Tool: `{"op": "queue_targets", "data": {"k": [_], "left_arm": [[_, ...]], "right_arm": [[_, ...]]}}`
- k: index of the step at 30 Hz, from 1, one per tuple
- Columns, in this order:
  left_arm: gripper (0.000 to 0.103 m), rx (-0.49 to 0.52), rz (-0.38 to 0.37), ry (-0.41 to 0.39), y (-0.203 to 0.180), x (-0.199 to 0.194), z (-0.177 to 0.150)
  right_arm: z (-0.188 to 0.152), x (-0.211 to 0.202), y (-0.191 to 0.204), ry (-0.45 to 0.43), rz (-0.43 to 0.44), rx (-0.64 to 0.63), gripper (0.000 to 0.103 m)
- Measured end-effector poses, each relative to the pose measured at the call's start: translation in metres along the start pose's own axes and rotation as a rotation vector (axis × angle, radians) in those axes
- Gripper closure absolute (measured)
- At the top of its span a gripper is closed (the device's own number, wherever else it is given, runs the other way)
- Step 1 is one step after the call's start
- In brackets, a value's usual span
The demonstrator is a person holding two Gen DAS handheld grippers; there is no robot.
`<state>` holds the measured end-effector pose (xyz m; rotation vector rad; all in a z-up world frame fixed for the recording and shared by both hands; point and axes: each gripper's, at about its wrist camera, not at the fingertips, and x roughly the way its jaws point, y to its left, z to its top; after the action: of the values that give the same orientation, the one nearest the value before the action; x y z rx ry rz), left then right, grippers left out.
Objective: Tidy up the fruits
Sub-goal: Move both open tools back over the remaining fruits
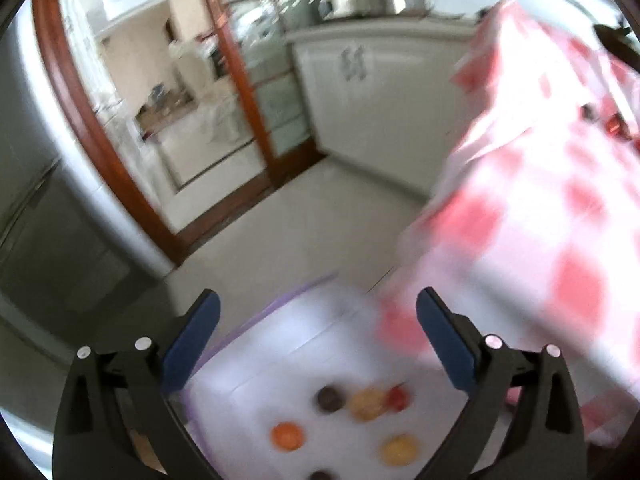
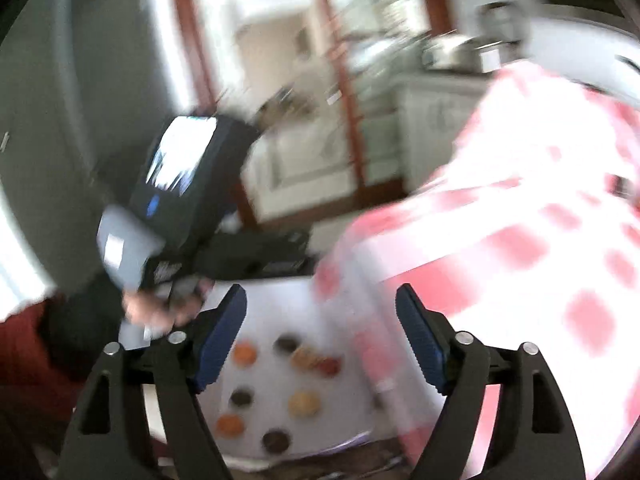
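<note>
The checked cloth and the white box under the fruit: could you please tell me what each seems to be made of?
Checked cloth: looks like thin plastic or oilcloth, slightly glossy; it hangs in stiff folds, but blur leaves it open. White box: seemingly smooth, translucent plastic with a purple rim, matte.

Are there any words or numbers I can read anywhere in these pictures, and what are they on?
No text can be read in either view; both are blurred.
Bright screen on the black left gripper device: light marks, too smeared to read.
White sticker on the grey block below it: nothing legible.
White cupboard door has a grey ornament, not letters.
Red-and-white checked tablecloth and white fruit box: no writing visible.
</note>
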<state>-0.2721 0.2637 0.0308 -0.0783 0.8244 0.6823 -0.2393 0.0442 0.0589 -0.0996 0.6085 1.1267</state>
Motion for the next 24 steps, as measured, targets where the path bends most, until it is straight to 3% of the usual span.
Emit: {"op": "queue_targets", "data": {"k": [5,11,17,21,24], "left_arm": [[0.002,0.049,-0.257,-0.074,-0.097,-0.019,0.055],[0.002,0.125,-0.444,-0.093,-0.242,-0.005,0.095],[0.002,0.147,-0.534,-0.127,-0.352,0.016,0.133],[0.002,0.021,-0.598,-0.087,-0.398,0.041,0.161],[0.002,-0.065,-0.637,-0.061,-0.409,0.056,0.174]], "right_arm": [[0.012,-0.059,-0.086,-0.129,-0.196,0.210,0.023],[-0.007,-0.108,-0.199,-0.181,-0.438,0.460,0.023],[-0.030,-0.141,-0.280,-0.171,-0.587,0.623,0.023],[-0.040,-0.138,-0.323,-0.140,-0.645,0.688,0.023],[-0.038,-0.130,-0.352,-0.102,-0.660,0.707,0.023]]}}
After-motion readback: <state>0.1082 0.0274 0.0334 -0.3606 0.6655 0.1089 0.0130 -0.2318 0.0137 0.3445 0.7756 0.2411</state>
